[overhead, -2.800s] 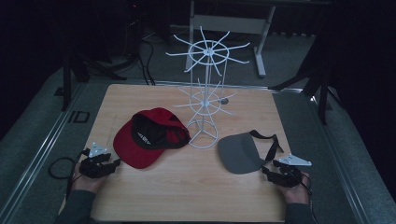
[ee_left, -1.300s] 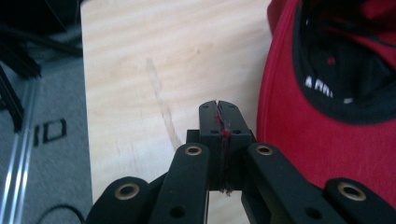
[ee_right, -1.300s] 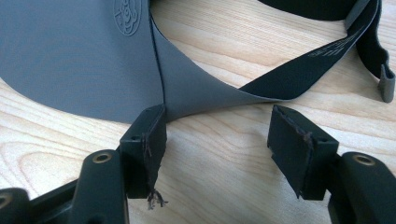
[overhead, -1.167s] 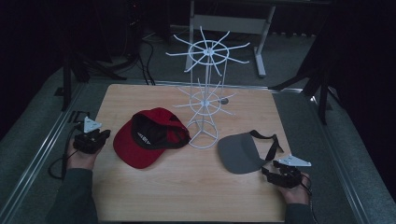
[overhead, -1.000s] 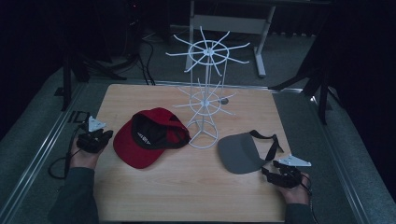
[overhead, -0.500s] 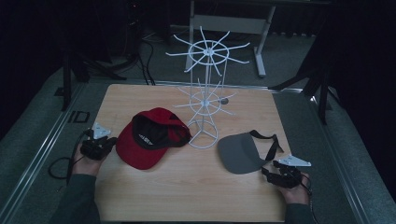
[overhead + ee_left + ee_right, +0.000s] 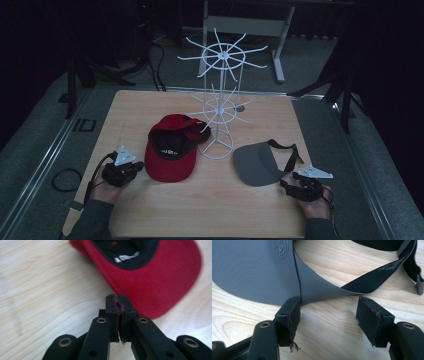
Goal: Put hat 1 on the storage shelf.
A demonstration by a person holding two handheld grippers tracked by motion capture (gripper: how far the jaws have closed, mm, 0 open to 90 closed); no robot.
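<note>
A red cap (image 7: 172,150) lies upside down left of centre on the wooden table (image 7: 135,105). My left gripper (image 7: 137,167) sits just off the brim's left edge. In the left gripper view that gripper (image 7: 120,302) has its pads almost together, tips at the red cap's (image 7: 155,277) brim edge. Its jaws have just been opening a crack, with nothing between them. A grey visor (image 7: 257,162) with a black strap (image 7: 382,270) lies to the right. My right gripper (image 7: 287,186) rests at its near right edge. Seen from the right gripper view, this gripper (image 7: 329,307) is open, bare table between the pads, the left pad beside the visor (image 7: 254,270).
A white wire display rack (image 7: 220,100) with spoke arms stands behind the two hats at the table's middle. The table's left edge drops to grey floor with a metal rail (image 7: 45,160) and a cable (image 7: 62,179). Dark stands and a desk frame sit beyond the far edge.
My left hand has moved rightward from the table's left edge to the red cap's brim. The right hand and both hats have stayed put.
</note>
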